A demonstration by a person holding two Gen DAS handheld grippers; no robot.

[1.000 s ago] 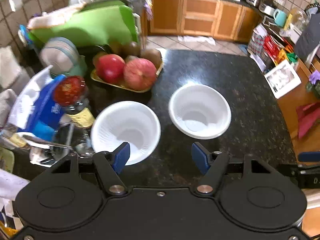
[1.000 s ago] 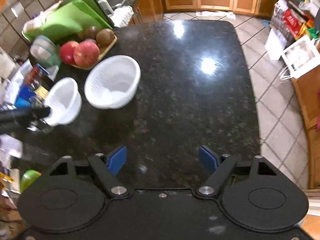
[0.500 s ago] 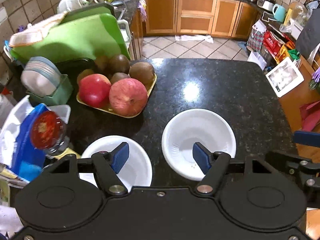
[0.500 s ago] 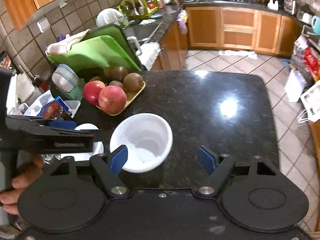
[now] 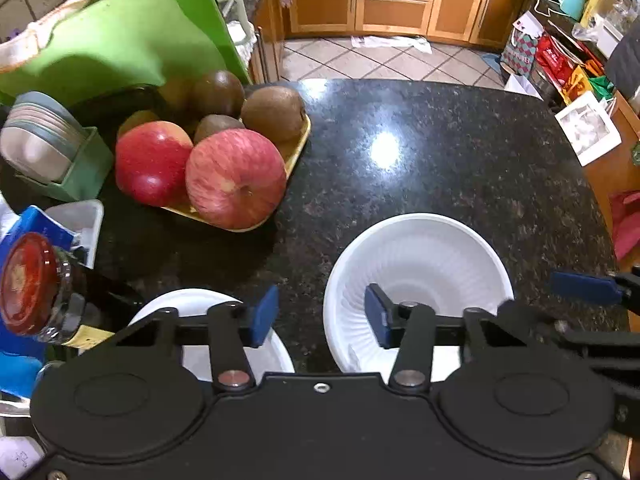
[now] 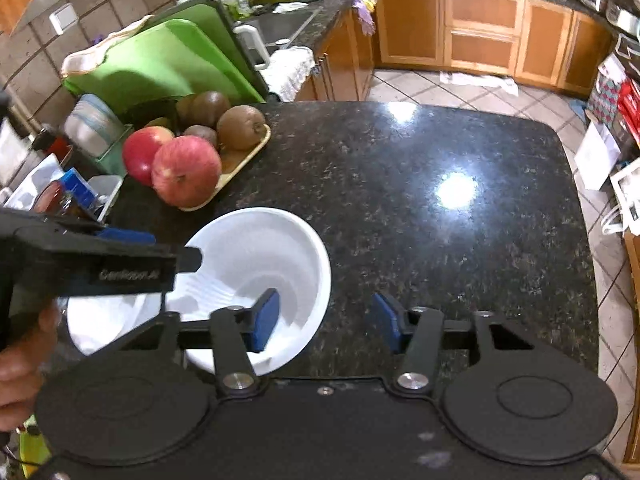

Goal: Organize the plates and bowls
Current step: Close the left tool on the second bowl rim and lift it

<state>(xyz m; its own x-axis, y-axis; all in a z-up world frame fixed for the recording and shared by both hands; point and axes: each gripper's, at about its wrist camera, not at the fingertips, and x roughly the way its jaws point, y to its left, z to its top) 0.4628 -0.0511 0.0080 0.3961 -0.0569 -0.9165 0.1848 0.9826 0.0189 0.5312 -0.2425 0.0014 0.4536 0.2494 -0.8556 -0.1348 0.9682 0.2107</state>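
Note:
Two white ribbed bowls stand side by side on the black granite counter (image 5: 420, 152). In the left wrist view the left bowl (image 5: 196, 304) is mostly hidden under my left gripper (image 5: 320, 316). Its jaws are closing astride the left rim of the right bowl (image 5: 424, 256), one pad inside, one outside, neither pressing on it. In the right wrist view my right gripper (image 6: 326, 324) is closing astride the right rim of that bowl (image 6: 260, 256), with its left pad inside and no pad touching. The left gripper (image 6: 100, 268) crosses above the other bowl (image 6: 100, 328).
A yellow tray (image 5: 294, 152) of apples and kiwis sits just behind the bowls. Green cutting boards (image 5: 112, 40), a rack of plates (image 5: 36, 136) and a red-lidded jar (image 5: 28, 284) crowd the left side. The counter's rounded right edge drops to tiled floor (image 6: 616, 272).
Both grippers have come forward and down onto the bowls, which now lie right at the fingers. Both pairs of jaws have narrowed since half a second ago.

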